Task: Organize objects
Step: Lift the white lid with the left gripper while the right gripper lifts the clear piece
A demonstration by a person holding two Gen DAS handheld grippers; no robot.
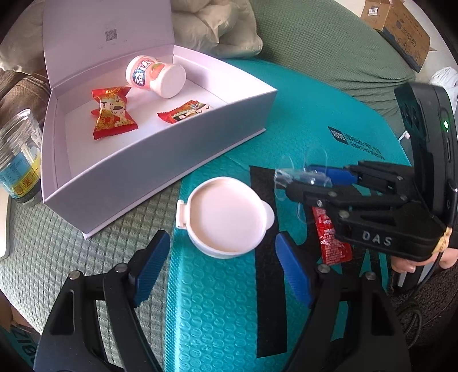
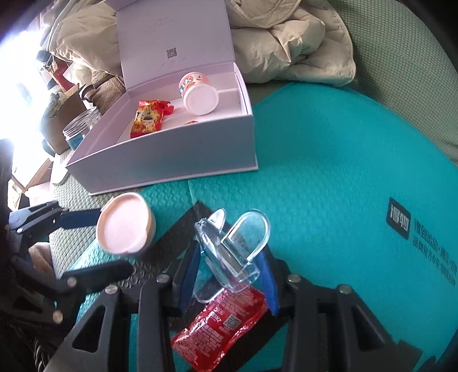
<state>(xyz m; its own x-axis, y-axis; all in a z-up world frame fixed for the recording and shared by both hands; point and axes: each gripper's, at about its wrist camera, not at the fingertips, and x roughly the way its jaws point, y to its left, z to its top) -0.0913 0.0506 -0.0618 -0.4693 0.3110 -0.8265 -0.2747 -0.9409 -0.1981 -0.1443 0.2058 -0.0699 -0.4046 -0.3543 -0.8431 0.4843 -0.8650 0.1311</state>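
An open white box (image 1: 177, 160) (image 2: 171, 160) lies on a teal mat and holds a pink gum bottle (image 1: 156, 75) (image 2: 199, 93) and two red candy packets (image 1: 113, 113) (image 2: 148, 118). A pink round container (image 1: 227, 217) (image 2: 123, 224) stands on the mat in front of the box. My left gripper (image 1: 220, 266) is open, with the container between its fingertips and slightly ahead. My right gripper (image 2: 229, 266) (image 1: 303, 178) is shut on a clear plastic case (image 2: 232, 249), held above a red sachet (image 2: 220, 323) (image 1: 332, 237).
A clear jar (image 1: 18, 154) (image 2: 80, 127) stands left of the box. A beige jacket (image 2: 286, 37) lies behind it on a green cover. A cardboard box (image 1: 398, 25) sits far right. The teal mat (image 2: 329, 171) extends to the right.
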